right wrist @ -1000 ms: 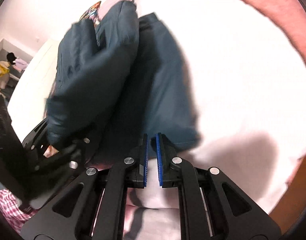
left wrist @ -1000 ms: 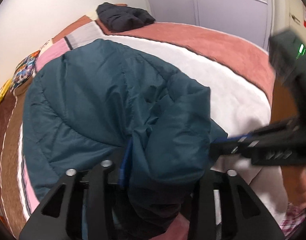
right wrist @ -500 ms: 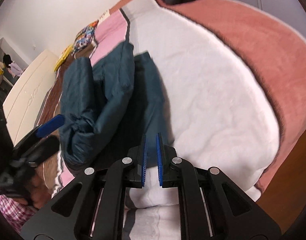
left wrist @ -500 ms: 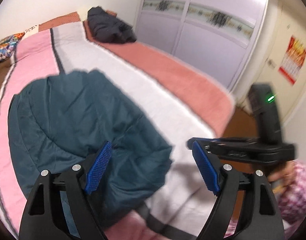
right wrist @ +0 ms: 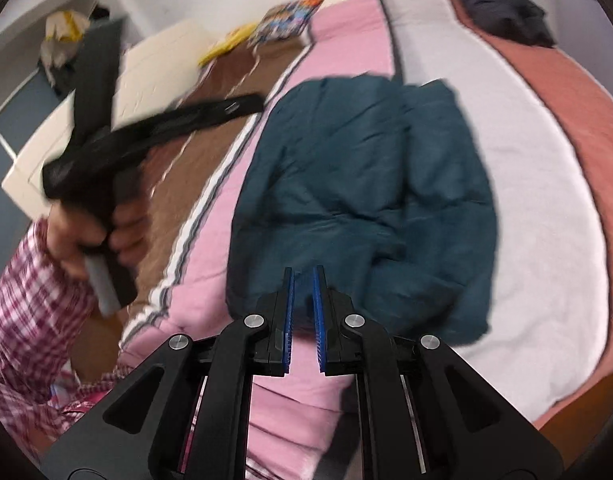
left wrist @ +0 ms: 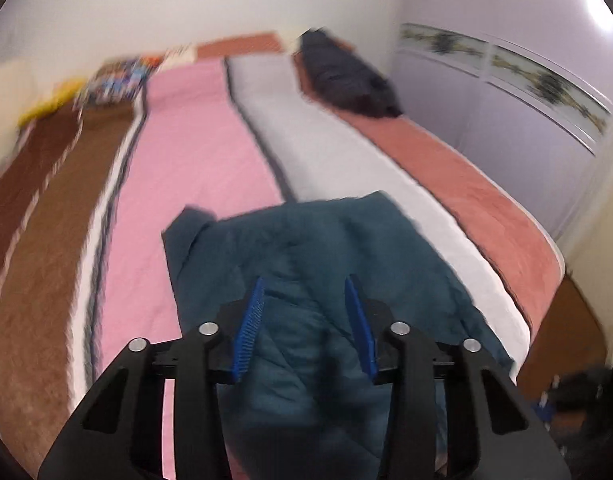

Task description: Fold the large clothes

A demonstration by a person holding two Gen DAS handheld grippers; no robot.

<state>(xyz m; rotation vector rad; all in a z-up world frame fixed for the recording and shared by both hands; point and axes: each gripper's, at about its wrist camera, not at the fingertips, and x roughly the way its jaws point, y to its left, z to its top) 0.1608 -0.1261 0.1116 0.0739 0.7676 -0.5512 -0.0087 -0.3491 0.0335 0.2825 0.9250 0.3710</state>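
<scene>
A dark teal padded jacket (left wrist: pixel 314 264) lies folded in a bundle on the striped bedspread near the bed's foot; it also shows in the right wrist view (right wrist: pixel 366 184). My left gripper (left wrist: pixel 306 320) is open and empty, held above the jacket's near end. In the right wrist view the left gripper (right wrist: pixel 242 108) is raised at the left, blurred by motion. My right gripper (right wrist: pixel 302 312) is nearly shut with a narrow gap and holds nothing, just above the jacket's near edge.
The bedspread (left wrist: pixel 194 168) has brown, pink, white and terracotta stripes. A dark garment pile (left wrist: pixel 346 76) lies at the far end by the wardrobe (left wrist: pixel 506 112). A patterned cushion (right wrist: pixel 290 20) and a white cabinet (right wrist: pixel 154 64) stand at the left.
My left gripper let go of the jacket, opened and pulled back and up. The jacket dropped flat onto the bed. My right gripper drew back over the jacket's near edge.
</scene>
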